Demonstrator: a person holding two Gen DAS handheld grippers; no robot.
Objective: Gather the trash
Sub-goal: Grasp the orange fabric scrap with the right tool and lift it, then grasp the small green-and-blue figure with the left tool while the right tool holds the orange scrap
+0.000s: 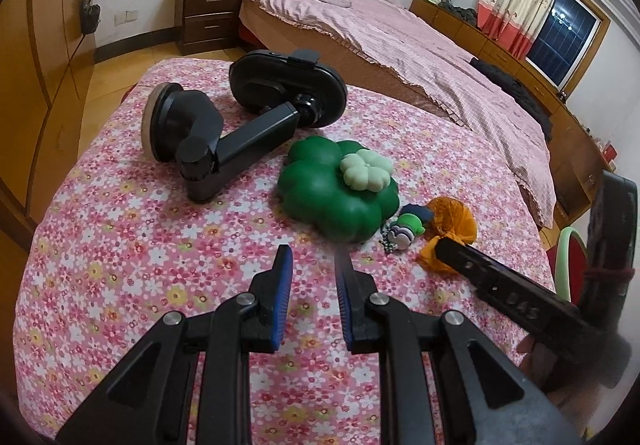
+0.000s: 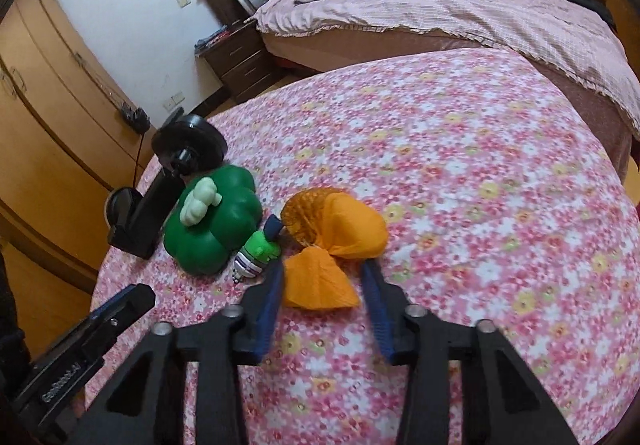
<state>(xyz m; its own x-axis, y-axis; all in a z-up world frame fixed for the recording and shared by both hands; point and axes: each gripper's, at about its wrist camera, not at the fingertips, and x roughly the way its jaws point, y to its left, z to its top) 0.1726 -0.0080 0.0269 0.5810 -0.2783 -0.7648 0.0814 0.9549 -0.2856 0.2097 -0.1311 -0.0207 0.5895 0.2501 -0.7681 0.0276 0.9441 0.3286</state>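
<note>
An orange mesh net (image 2: 332,241) lies crumpled on the floral tablecloth (image 2: 480,185). My right gripper (image 2: 322,277) is open, its blue fingers on either side of the net's near lobe without pinching it. In the left wrist view the net (image 1: 452,229) sits at the right with the right gripper's finger (image 1: 500,285) against it. My left gripper (image 1: 314,257) is open and empty above the cloth, just short of a green clover-shaped squishy toy (image 1: 336,189). A small green and purple keychain figure (image 2: 256,249) lies between the toy and the net.
A black suction-cup phone holder (image 1: 240,113) lies at the table's far left, also in the right wrist view (image 2: 160,197). A bed with a pink cover (image 1: 400,41) stands beyond the table. Wooden wardrobes (image 1: 40,85) line the left wall.
</note>
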